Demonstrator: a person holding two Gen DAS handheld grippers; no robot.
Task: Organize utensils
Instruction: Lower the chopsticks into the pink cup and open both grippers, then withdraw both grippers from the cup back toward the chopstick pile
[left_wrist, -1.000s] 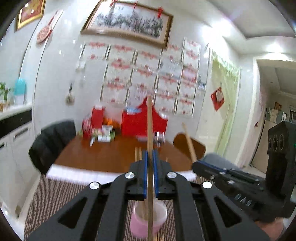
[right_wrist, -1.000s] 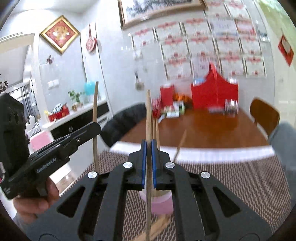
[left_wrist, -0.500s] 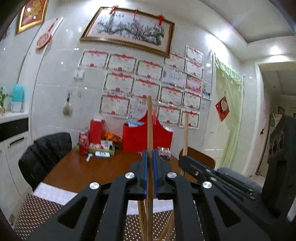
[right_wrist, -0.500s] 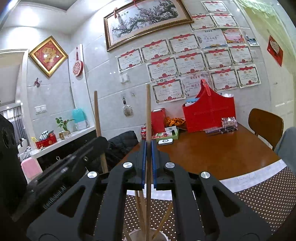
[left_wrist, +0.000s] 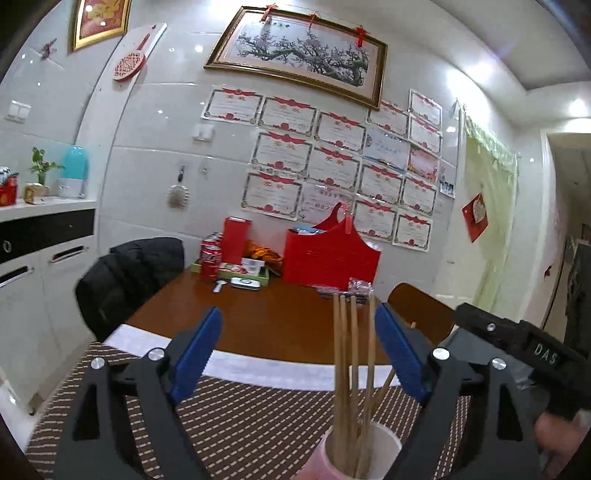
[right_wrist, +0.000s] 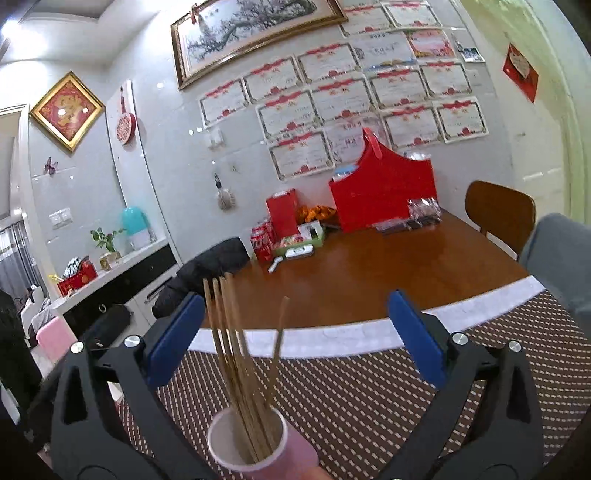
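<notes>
A pink cup (right_wrist: 258, 443) stands on the brown woven mat (right_wrist: 369, 398) and holds several wooden chopsticks (right_wrist: 229, 350) upright. The cup (left_wrist: 380, 446) and chopsticks (left_wrist: 351, 369) also show low in the left wrist view. My left gripper (left_wrist: 295, 354) is open and empty, with the chopsticks standing between its blue pads (left_wrist: 195, 354). My right gripper (right_wrist: 295, 339) is open and empty above the cup. The body of the right gripper (left_wrist: 517, 347) shows at the right of the left wrist view.
The mat lies on a brown wooden table (right_wrist: 369, 269). At the table's far end stand a red holder (right_wrist: 384, 192), red cans (left_wrist: 210, 258) and boxes. A black chair (left_wrist: 125, 277) is at the left, a wooden chair (right_wrist: 498, 210) at the right.
Both grippers were shut on one chopstick each. Both have opened, and the chopsticks now stand in the cup. Both views have tipped down toward the cup.
</notes>
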